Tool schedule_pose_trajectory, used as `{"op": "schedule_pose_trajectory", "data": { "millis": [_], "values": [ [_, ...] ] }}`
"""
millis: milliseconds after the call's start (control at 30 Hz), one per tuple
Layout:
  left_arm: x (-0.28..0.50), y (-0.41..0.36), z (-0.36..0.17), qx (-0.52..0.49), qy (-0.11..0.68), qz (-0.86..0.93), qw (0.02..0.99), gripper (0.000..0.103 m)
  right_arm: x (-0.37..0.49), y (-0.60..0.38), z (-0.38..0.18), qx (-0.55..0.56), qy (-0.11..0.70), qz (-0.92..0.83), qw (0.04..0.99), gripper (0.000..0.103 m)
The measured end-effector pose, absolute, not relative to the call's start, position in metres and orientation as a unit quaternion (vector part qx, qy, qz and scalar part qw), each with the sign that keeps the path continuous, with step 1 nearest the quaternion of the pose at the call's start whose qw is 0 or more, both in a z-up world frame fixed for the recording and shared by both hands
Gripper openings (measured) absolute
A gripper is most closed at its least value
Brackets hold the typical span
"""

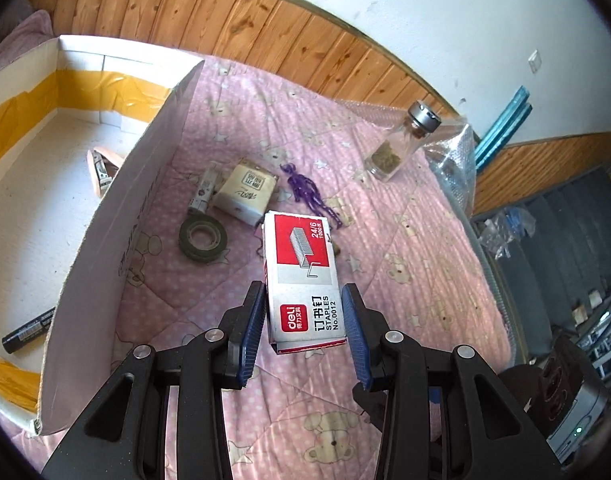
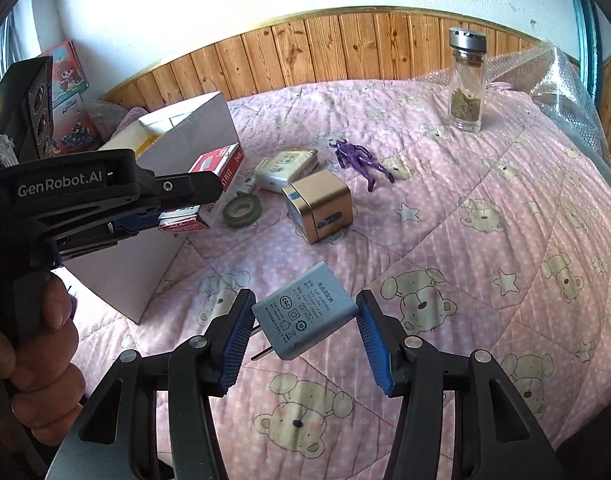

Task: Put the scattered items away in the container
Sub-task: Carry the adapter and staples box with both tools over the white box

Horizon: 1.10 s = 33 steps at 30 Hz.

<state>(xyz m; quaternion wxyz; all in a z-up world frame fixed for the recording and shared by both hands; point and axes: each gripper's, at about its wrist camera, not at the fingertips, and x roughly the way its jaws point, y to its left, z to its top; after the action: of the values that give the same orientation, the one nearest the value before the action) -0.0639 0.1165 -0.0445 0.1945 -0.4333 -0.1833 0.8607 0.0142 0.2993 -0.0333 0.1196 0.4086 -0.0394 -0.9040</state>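
My left gripper (image 1: 304,287) is shut on a red and white staples box (image 1: 301,264), lifted above the pink quilt. Just left of it stands the white cardboard container (image 1: 117,216) with yellow tape inside; a black marker (image 1: 27,330) and a pink clip (image 1: 99,172) lie in it. My right gripper (image 2: 306,296) is shut on a grey power adapter (image 2: 305,314), prongs pointing left, also off the quilt. On the quilt lie a green tape roll (image 2: 241,210), a gold tin (image 2: 319,206), a white pack (image 2: 283,170) and a purple figure (image 2: 359,162).
A glass jar (image 2: 467,84) with a metal lid stands upright at the far side of the bed. Bubble wrap (image 2: 561,84) is heaped at the right corner. A wooden headboard (image 2: 345,48) runs behind. A person's hand (image 2: 37,360) grips the left tool's handle.
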Motion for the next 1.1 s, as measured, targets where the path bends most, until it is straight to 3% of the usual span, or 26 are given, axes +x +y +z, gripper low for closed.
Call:
{"op": "schedule_pose_trajectory", "data": {
  "millis": [1100],
  "values": [
    [-0.028, -0.018, 0.012, -0.343, -0.308, 0.867, 0.186, 0.04, 0.029, 0.214, 0.041, 0.368, -0.027, -0.908, 0.197, 0.053]
  ]
}}
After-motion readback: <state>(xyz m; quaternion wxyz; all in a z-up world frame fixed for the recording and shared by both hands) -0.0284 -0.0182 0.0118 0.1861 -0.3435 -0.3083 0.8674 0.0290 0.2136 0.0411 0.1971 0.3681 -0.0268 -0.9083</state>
